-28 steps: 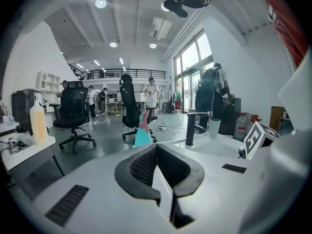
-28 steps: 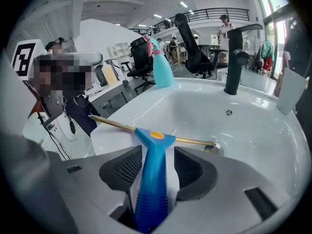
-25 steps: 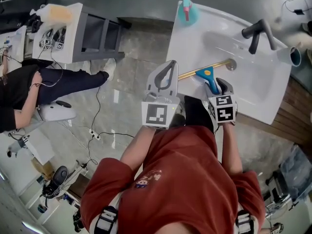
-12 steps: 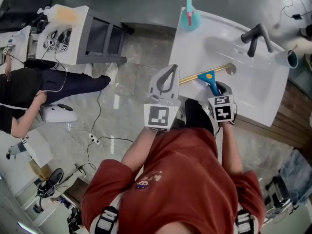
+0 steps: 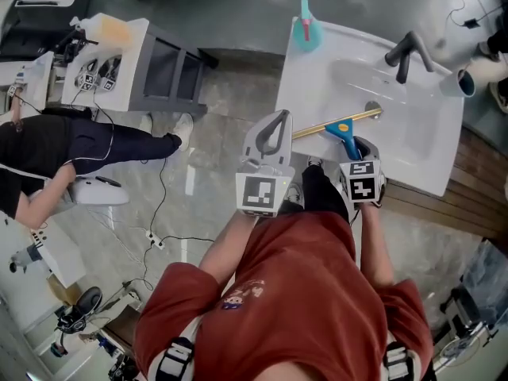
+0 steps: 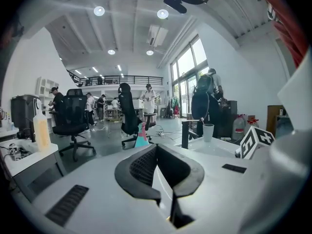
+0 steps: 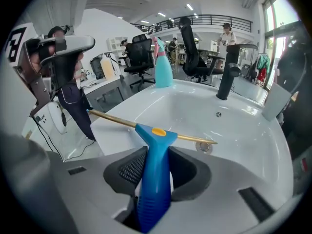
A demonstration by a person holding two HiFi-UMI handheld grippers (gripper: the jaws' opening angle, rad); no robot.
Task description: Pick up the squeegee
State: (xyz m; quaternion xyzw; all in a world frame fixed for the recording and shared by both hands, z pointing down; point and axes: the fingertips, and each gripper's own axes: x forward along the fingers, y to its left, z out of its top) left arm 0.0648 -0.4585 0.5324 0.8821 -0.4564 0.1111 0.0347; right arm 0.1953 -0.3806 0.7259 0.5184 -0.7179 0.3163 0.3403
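Observation:
The squeegee has a blue handle (image 7: 155,179) and a long gold blade (image 7: 117,120). It hangs just above the front of the white sink (image 5: 413,133). My right gripper (image 7: 156,152) is shut on the handle, which stands up between the pads with the blade crosswise beyond the tips. From the head view the right gripper (image 5: 353,143) sits at the sink's near edge, with the squeegee (image 5: 343,132) reaching out over the basin. To the sink's left, my left gripper (image 5: 278,116) hovers over the floor. It is shut and holds nothing (image 6: 156,147).
A black faucet (image 5: 405,54) rises at the back of the sink, with the drain (image 5: 371,108) in the basin. A teal spray bottle (image 5: 305,18) is on the far left corner and a cup (image 5: 468,82) at the right. A seated person (image 5: 48,141) and cables occupy the floor to the left.
The right gripper has closed on the blue handle and lifted a little with the squeegee. The left gripper has risen slightly.

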